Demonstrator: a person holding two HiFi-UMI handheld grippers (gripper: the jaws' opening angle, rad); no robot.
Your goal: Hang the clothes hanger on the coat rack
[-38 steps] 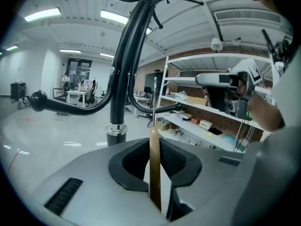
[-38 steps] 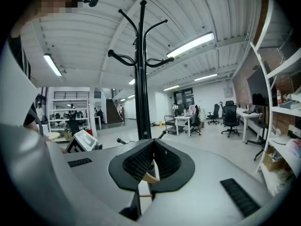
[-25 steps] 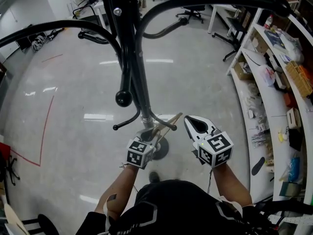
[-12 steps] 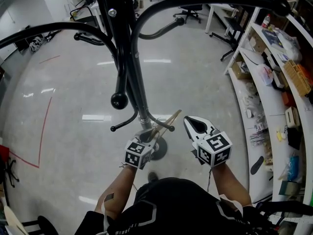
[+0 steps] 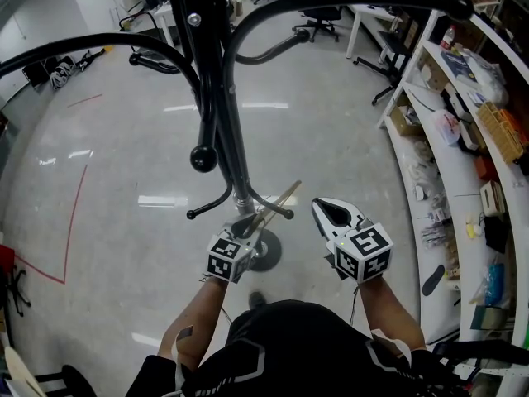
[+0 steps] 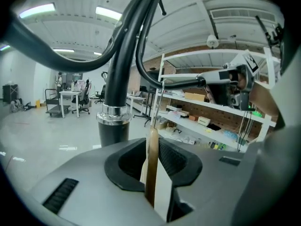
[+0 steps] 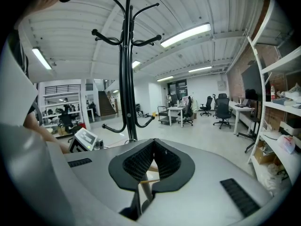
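Note:
The black coat rack stands just ahead of me, its curved arms spreading overhead and short lower hooks near hand height. My left gripper is shut on a wooden clothes hanger, which slants up to the right beside the pole. In the left gripper view the hanger stands edge-on between the jaws of the left gripper, its wire hook rising near the rack pole. My right gripper sits apart on the right, jaws shut and holding nothing; the right gripper faces the rack.
The rack's round base rests on a shiny grey floor. White shelves loaded with boxes and small items run along the right. Office chairs and desks stand at the back. A red tape line marks the floor at left.
The left gripper and hanger have shifted slightly left and up, closer to the pole. The right gripper has hardly moved.

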